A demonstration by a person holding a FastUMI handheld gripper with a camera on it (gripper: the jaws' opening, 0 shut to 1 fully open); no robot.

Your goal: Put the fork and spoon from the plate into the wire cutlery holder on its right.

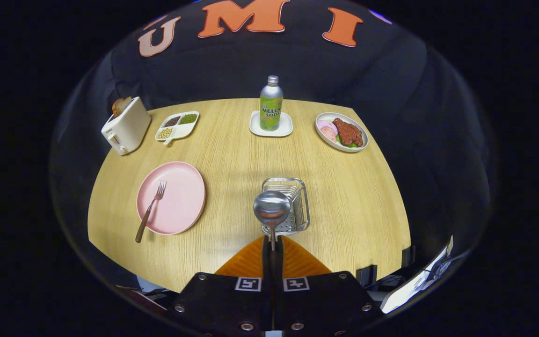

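My gripper is shut on the spoon, both fingers pressed on its handle, the bowl sticking up ahead of the fingertips. The spoon hangs above the near left part of the wire cutlery holder, which stands on the wooden table just beyond the fingers. Left of the holder sits the pink plate. The fork lies on the plate's left part, tines pointing away, its dark handle reaching past the near rim.
At the back stand a green soda bottle on a white coaster, a plate of food to its right, a divided dish and a white toaster to its left. The table's near edge runs just below the pink plate.
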